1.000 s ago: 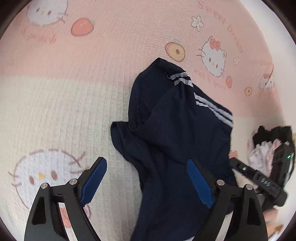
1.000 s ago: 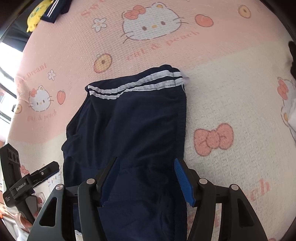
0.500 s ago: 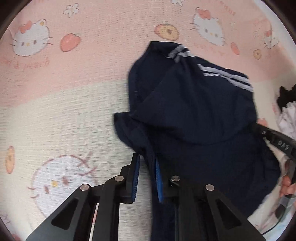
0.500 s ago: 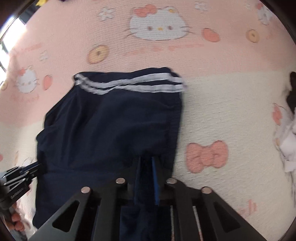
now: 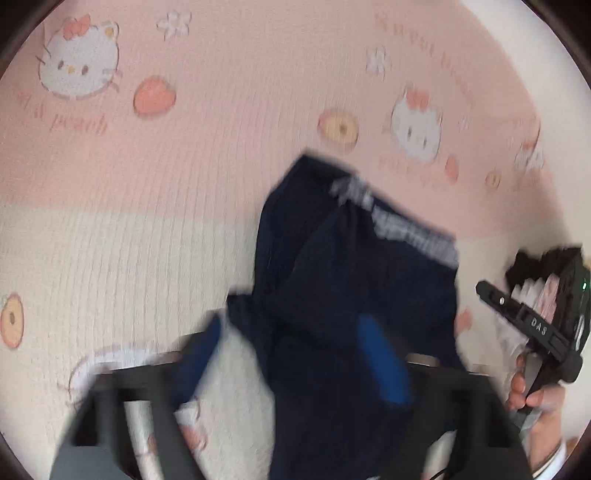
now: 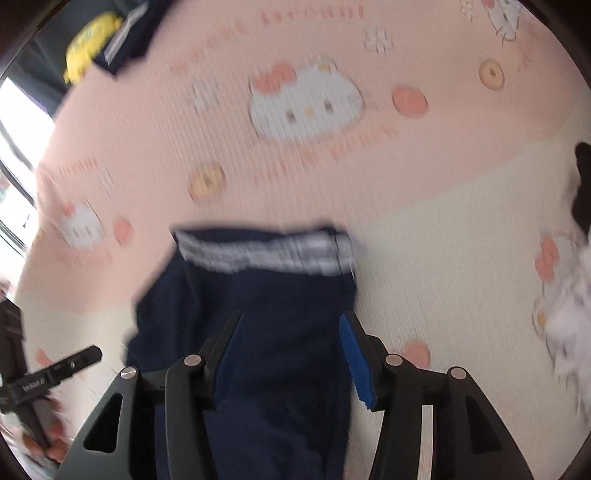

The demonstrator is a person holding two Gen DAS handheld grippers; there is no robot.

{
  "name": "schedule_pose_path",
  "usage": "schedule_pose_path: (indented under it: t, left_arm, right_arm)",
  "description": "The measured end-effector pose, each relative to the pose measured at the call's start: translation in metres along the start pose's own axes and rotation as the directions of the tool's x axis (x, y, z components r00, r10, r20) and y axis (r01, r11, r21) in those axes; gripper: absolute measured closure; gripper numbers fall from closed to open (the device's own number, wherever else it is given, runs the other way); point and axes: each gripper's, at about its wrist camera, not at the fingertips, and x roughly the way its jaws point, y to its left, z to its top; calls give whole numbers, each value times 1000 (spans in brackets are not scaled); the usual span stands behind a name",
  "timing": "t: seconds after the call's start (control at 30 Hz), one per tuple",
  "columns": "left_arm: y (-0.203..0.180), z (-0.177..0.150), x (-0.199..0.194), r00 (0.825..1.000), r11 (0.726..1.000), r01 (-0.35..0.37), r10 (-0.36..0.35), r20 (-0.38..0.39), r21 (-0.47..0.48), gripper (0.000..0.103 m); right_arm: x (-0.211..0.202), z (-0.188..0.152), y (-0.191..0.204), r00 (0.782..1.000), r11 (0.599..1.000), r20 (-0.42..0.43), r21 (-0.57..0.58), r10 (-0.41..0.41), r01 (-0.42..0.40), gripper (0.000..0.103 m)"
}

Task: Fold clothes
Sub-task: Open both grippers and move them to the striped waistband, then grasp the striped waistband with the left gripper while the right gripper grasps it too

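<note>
Navy shorts [image 5: 332,277] with white stripes [image 6: 266,254] lie crumpled on a pink and cream cat-print blanket [image 5: 129,240]. My left gripper [image 5: 291,354] hovers over the near part of the shorts. Its jaws are opening wide, with cloth lying loose between the blue pads [image 5: 384,362] and not pinched. My right gripper [image 6: 293,354] is also opening above the shorts' near edge, and its pads [image 6: 356,362] are clear of the fabric. Both views are motion-blurred. Each gripper shows in the other's view: the right gripper [image 5: 535,328] at the right edge, the left gripper [image 6: 55,373] at the lower left.
A heap of black and white clothes [image 5: 543,280] lies on the blanket to the right of the shorts, seen as white cloth [image 6: 569,314] in the right wrist view. A yellow item [image 6: 88,40] and another navy garment [image 6: 129,33] sit at the blanket's far left corner.
Half a second ago both grippers were shut on the shorts' near edge. Both have since let go and spread their jaws, and both have lifted away from the cloth.
</note>
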Motion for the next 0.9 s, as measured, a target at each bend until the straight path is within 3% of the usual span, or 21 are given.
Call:
schedule_pose_path:
  t: [0.07,0.2,0.33,0.5,0.57,0.6,0.63,0.77,0.9]
  left_arm:
    - [-6,14,0,999,999,37,-37,24,-11,16]
    - [-19,34,19,999,999,41,-42,35,33,16]
    - [-42,51,50,998,982,50,-56,28,180,17]
    - [-66,60,85,999,928,43,-40,-16,370,17]
    - [-69,61,96,999,912,42,-29,-38,408,28]
    - [-69,62,100,998,907,49,-31,-50,419,42]
    - [-68,61,104,997,904,59,-35,-66,424,47]
    - [-69,54,117,993,883,77,-28,-112,463,56]
    - [-76,48,127,995,864,49,4,-105,500,57]
  right_arm:
    - [7,12,-3,1000,1000,-8,10,11,-11,52]
    - [31,27,-14,998,1000,-55,18,-20,21,52]
    - [52,34,-23,995,1000,-97,18,-13,15,52]
    - [62,29,-31,993,1000,-116,8,-2,3,52]
    - [64,28,-33,994,1000,-108,1,3,-3,52]
    - [65,28,-33,995,1000,-101,-7,1,-2,52]
    - [65,28,-33,996,1000,-90,-12,3,-4,52]
    - [68,29,-35,997,1000,-72,11,25,-24,52]
    - [74,28,-30,997,1000,-72,-12,25,-26,52]
